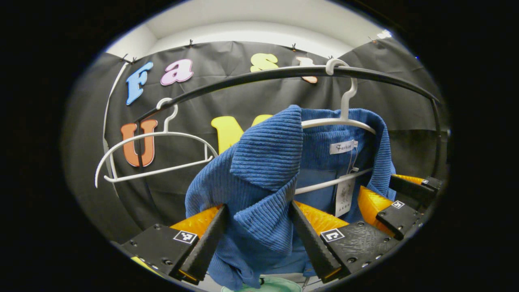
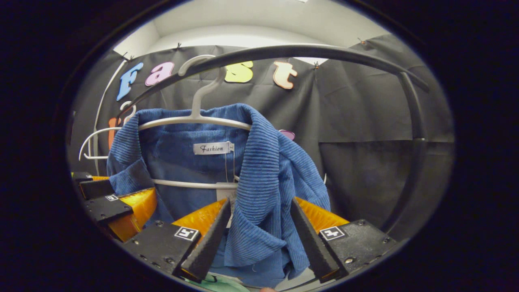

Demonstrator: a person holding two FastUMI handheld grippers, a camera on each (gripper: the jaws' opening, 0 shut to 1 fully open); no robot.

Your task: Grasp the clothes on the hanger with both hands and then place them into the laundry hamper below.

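Observation:
A blue ribbed garment hangs on a white hanger from a black rail. My left gripper is shut on the garment's folded left collar, both pads pressing the thick fabric. In the right gripper view the same garment hangs on its hanger, and my right gripper is shut on the right collar flap. Each gripper shows at the other's side: the right gripper and the left gripper. Beneath the garment, a pale green hamper rim peeks out.
An empty white hanger hangs further left on the rail. The rack's black upright curves down at the right. A white label and a hang tag sit inside the garment's neck.

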